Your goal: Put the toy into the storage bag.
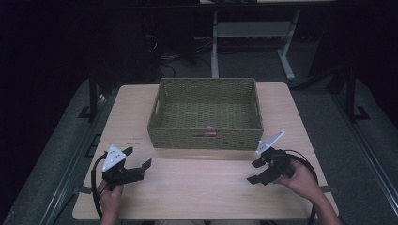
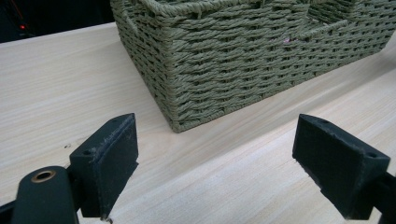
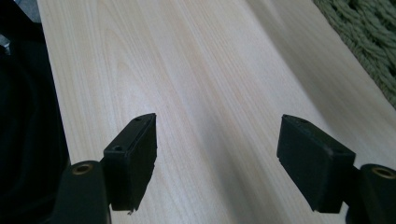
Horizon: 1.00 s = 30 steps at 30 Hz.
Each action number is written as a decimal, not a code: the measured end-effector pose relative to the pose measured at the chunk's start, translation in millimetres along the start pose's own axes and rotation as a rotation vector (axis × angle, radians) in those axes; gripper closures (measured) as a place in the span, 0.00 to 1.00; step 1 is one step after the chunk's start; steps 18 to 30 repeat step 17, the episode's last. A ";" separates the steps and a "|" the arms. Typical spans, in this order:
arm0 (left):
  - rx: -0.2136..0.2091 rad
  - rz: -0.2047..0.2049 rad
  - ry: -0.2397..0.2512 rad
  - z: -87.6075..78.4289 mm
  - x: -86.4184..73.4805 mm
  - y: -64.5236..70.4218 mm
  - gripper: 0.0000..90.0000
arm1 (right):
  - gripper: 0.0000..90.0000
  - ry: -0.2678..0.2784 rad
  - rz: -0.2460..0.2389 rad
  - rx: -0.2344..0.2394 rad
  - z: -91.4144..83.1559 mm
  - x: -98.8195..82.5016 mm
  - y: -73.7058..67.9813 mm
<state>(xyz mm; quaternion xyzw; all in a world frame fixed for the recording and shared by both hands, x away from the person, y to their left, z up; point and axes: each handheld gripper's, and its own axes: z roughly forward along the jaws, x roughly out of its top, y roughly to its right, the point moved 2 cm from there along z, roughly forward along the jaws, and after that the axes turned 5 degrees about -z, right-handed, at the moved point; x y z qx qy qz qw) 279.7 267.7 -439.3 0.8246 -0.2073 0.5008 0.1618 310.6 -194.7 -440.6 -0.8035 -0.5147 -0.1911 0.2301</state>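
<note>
Nearest the person, at about seven o'clock on the table, the left gripper sits low over the wood with its jaws spread wide and nothing between them; through its own camera the near left corner of the basket stands just beyond the tips. Across at five o'clock the right gripper is likewise spread and empty, angled in toward the middle of the table, with bare wood under its jaws and the basket's edge at its far right. Farther out, at twelve o'clock from both hands, the green woven basket lies with its long side running nine to three. A small pink thing rests inside on the basket floor, close to the near wall and a little right of centre. It lies at about eleven o'clock from the right gripper and one o'clock from the left, and I judge the right hand the nearer, though either must go over the near wall to reach it.
</note>
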 end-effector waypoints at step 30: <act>0.000 0.003 -0.002 2.2 0.5 1.5 0.15 | 0.30 0.065 0.061 -0.066 -2.0 -33.7 -16.7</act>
